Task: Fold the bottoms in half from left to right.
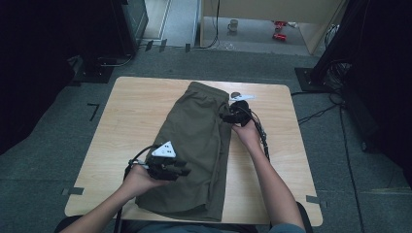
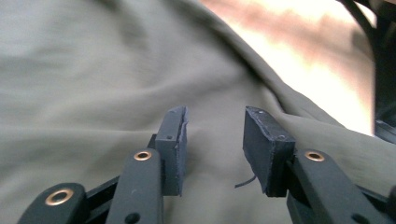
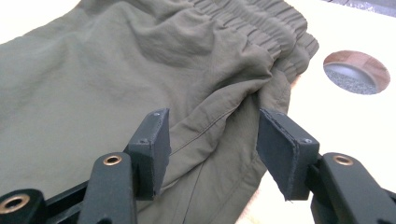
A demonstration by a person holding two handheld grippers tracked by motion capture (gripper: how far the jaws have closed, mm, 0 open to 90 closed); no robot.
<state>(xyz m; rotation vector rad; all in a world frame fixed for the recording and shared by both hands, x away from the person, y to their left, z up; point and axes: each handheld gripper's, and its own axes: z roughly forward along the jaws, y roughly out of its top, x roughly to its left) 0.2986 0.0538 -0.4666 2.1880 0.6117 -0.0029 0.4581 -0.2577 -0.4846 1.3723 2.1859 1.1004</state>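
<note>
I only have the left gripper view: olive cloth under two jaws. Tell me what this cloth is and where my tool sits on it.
Observer: It is a pair of shorts, folded lengthwise on a wooden table; the left tool is over the hem end nearest the person.
Operator: Report the other tool.
Observer: The right tool is at the shorts' right edge, just below the waistband; its jaws stand apart with a fold of cloth between them, pads not pressing.
Operator: Say what lies past the waistband.
Observer: A round hole in the tabletop, just right of the waistband.
</note>
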